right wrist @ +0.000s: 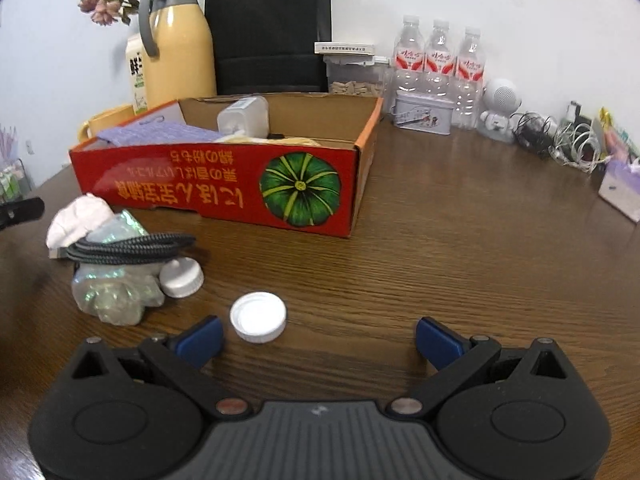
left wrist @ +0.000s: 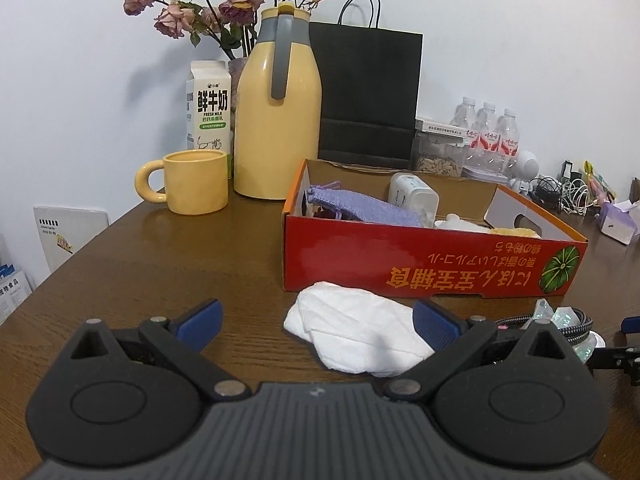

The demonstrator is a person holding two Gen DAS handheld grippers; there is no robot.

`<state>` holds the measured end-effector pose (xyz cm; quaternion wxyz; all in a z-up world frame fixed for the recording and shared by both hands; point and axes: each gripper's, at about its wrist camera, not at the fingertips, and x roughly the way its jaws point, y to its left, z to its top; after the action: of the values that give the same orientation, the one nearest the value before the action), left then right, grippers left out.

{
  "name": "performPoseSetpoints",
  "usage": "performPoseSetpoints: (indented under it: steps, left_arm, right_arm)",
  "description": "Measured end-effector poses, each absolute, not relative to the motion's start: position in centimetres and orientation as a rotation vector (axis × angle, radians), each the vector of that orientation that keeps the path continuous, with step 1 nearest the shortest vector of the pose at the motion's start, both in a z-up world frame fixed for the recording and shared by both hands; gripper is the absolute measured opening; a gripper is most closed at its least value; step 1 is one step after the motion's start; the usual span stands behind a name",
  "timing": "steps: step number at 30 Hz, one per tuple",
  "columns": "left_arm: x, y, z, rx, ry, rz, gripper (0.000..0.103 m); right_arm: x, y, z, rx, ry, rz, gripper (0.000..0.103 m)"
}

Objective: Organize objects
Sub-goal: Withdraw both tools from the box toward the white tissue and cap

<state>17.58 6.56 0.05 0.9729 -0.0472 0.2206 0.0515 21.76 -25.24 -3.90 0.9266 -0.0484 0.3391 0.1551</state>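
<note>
A red cardboard box (left wrist: 420, 272) (right wrist: 224, 188) sits on the brown table and holds a purple pouch (left wrist: 360, 208), a white charger (left wrist: 412, 196) and other small items. A crumpled white tissue (left wrist: 356, 328) (right wrist: 78, 218) lies just in front of it, between the open fingers of my left gripper (left wrist: 320, 320). My right gripper (right wrist: 318, 334) is open and empty, with a white bottle cap (right wrist: 259, 317) just inside its left finger. A second white cap (right wrist: 182, 277), a coiled black cable (right wrist: 128, 246) and a shiny crumpled wrapper (right wrist: 116, 296) lie to the left.
A yellow mug (left wrist: 192, 186), yellow thermos (left wrist: 278, 112), milk carton (left wrist: 210, 108), dried roses and a black paper bag (left wrist: 366, 92) stand at the back. Water bottles (right wrist: 438, 64), a tin (right wrist: 422, 114), a white speaker and tangled cables (right wrist: 568, 144) line the back right.
</note>
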Motion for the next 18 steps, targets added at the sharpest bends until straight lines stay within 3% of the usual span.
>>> performPoseSetpoints:
  steps: [4,7,9,11,18]
  left_arm:
    - [17.8,6.6,-0.1,-0.098,0.456,0.105,0.103]
    - [17.8,6.7,-0.1,-0.100,0.457,0.107,0.103]
    - [17.8,6.7,-0.1,-0.099,0.458,0.108,0.103]
    - [17.8,6.7,-0.1,-0.101,0.459,0.108,0.103]
    - [17.7,6.6,-0.1,-0.102,0.456,0.115,0.103]
  right_arm:
    - [21.9,-24.9,-3.9,-0.101,0.691,0.331,0.098]
    - [21.8,-24.5,-3.7,-0.100,0.670,0.337,0.079]
    - [21.6,-24.3,-3.5,-0.101,0.653,0.356,0.048]
    - [21.3,-23.8,-3.3,-0.105,0.639,0.372,0.027]
    - [20.2,-22.8,-3.0,-0.118,0.583,0.357,0.027]
